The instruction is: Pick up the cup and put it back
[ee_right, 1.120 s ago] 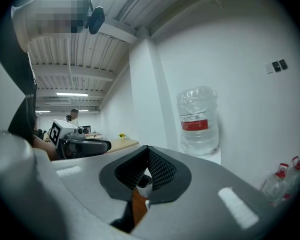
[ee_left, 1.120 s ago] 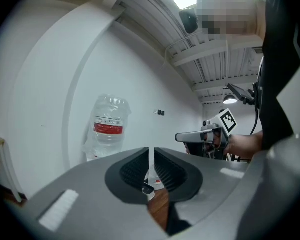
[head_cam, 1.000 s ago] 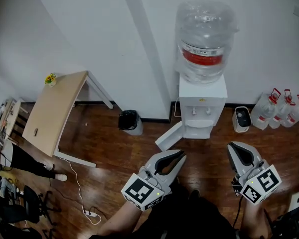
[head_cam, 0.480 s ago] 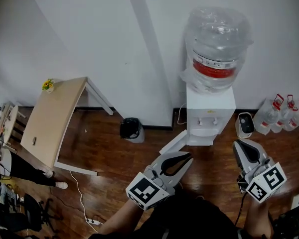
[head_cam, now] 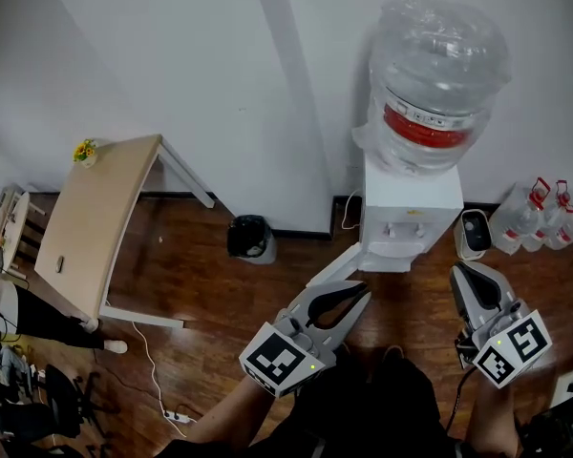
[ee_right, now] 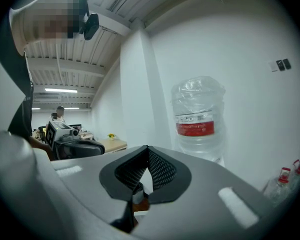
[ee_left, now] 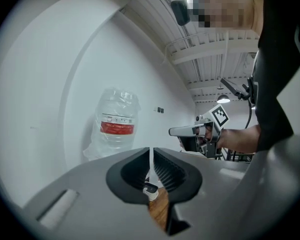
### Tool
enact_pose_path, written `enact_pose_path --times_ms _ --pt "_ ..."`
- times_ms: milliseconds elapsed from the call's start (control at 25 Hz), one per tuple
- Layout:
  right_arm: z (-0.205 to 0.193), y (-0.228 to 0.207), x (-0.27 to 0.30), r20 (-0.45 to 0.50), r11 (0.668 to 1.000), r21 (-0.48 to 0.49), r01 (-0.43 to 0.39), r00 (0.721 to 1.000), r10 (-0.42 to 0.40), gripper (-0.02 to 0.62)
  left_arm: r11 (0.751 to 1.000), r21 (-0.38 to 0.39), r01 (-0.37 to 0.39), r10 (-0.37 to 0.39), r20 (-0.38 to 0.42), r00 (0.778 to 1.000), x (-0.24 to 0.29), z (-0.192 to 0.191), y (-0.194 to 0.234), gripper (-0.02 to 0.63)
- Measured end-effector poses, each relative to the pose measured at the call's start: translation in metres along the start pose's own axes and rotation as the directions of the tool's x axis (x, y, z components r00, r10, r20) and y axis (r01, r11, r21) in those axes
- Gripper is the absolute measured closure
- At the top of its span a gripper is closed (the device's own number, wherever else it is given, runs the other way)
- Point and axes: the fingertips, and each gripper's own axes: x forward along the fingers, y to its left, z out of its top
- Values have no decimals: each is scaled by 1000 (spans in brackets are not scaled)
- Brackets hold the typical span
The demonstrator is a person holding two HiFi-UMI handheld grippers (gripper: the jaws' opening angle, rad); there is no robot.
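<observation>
No cup shows in any view. A white water dispenser [head_cam: 411, 213] with a big clear bottle [head_cam: 435, 84] stands against the wall ahead; the bottle [ee_left: 117, 126] also shows in the left gripper view, and the bottle [ee_right: 196, 119] in the right gripper view. My left gripper [head_cam: 355, 292] is held low, shut and empty, pointing toward the dispenser's base. My right gripper [head_cam: 465, 275] hovers to its right, shut with nothing in it. Seen from its own camera, the left gripper [ee_left: 150, 151] has its jaws together; so does the right gripper [ee_right: 148, 149].
The dispenser's lower door [head_cam: 329, 270] hangs open toward me. A black bin [head_cam: 248, 237] sits by the wall, and a wooden table [head_cam: 95, 218] stands to the left. Water jugs [head_cam: 544, 213] and a small white appliance [head_cam: 473, 232] stand at right. A power strip [head_cam: 172, 413] lies on the floor.
The head view has swung, so the dispenser now sits further right and looms larger. Both grippers keep about the same place in the picture.
</observation>
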Motion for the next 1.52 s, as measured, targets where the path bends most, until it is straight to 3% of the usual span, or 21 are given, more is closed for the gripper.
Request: enact_pose_path --times_ms 160,360,760,920,1080,1360,1520 --pt "-2 -21 1 -1 999 18 -35 999 35 594 1000 16 -20 21 -44 999 21 -11 -3 606" --pt "-6 -48 -1 -20 995 21 -101 995 102 594 992 -50 -120 120 4 993 42 -7 -2 606" --pt "-34 -61 33 -40 989 42 -139 989 141 594 991 -45 -127 126 -5 992 52 -33 18 576" --pt "-58 -61 62 -26 991 54 -121 992 123 594 996 -12 -93 93 -35 995 44 -63 37 552" --pt "-84 -62 78 -14 993 45 -114 993 114 594 990 -60 -127 127 -11 992 35 -92 58 552" --pt "-182 -85 99 -32 995 42 -90 995 91 594 990 -36 -134 134 -6 991 45 -180 84 545" --pt "-237 -101 113 -29 995 50 -88 996 89 594 995 -17 -100 99 -12 995 63 -237 87 545"
